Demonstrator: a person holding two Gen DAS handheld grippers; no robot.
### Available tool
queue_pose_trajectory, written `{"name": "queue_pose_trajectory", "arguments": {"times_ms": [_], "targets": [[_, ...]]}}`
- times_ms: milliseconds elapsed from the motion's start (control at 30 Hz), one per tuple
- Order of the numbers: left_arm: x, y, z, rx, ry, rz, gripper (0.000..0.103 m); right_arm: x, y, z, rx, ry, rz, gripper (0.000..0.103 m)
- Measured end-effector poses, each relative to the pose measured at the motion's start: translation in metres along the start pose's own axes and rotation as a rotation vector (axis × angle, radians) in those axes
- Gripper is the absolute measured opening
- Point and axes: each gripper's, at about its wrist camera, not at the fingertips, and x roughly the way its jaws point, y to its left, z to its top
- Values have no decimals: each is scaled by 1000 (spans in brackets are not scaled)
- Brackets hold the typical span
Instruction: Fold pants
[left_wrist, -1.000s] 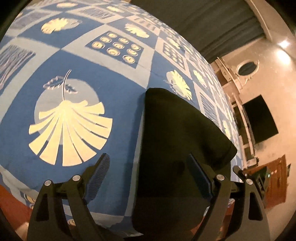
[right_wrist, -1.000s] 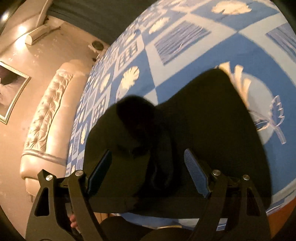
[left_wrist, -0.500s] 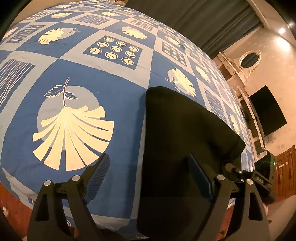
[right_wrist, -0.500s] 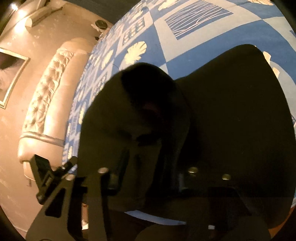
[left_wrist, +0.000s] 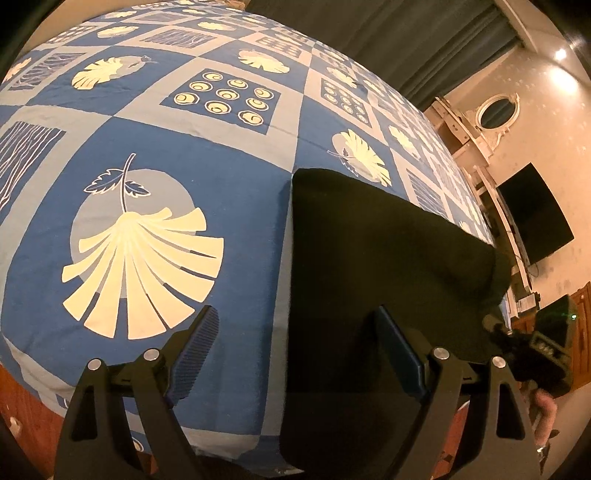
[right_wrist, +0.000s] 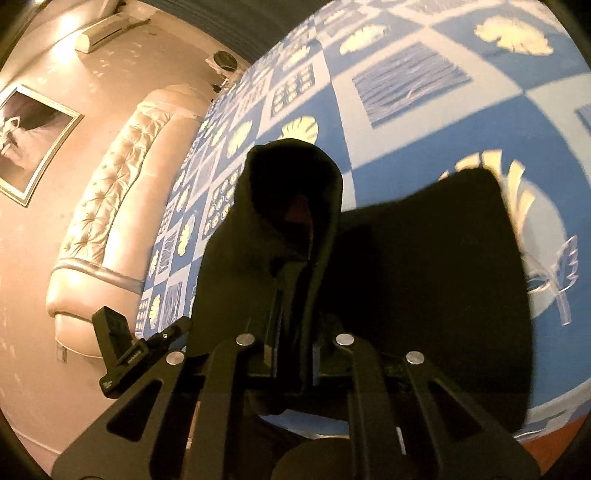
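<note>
The black pants (left_wrist: 376, 258) lie folded on the blue patterned bedspread (left_wrist: 207, 177), near its front edge. My left gripper (left_wrist: 295, 350) is open and empty, hovering over the pants' left edge. In the right wrist view, my right gripper (right_wrist: 295, 354) is shut on a bunched fold of the pants (right_wrist: 291, 221) and holds it raised above the rest of the pants (right_wrist: 436, 288). The right fingertips are hidden in the cloth.
A padded cream headboard (right_wrist: 110, 192) runs along the bed's far side. A dark curtain (left_wrist: 388, 37), a white dresser with an oval mirror (left_wrist: 495, 114) and a wall TV (left_wrist: 532, 214) stand beyond the bed. Wooden floor (left_wrist: 22, 413) shows below the bed edge.
My right gripper has shut on a fold of the pants and lifted it. My left gripper has drawn back and up a little, still open.
</note>
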Motion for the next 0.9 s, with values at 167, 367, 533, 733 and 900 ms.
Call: {"name": "queue_pose_trajectory", "arguments": {"times_ms": [167, 367, 533, 733, 900], "targets": [[1, -1, -1, 10, 1, 14, 85, -27, -21, 5, 18, -27, -41, 11], [2, 1, -1, -2, 11, 5, 85, -41, -53, 4, 54, -22, -91, 9], [6, -3, -3, 12, 29, -3, 85, -35, -69, 3, 91, -8, -91, 8], [15, -11, -10, 44, 67, -1, 85, -27, -88, 0, 130, 20, -100, 8], [21, -16, -13, 58, 87, -3, 85, -29, -97, 1, 187, 40, -51, 11]]}}
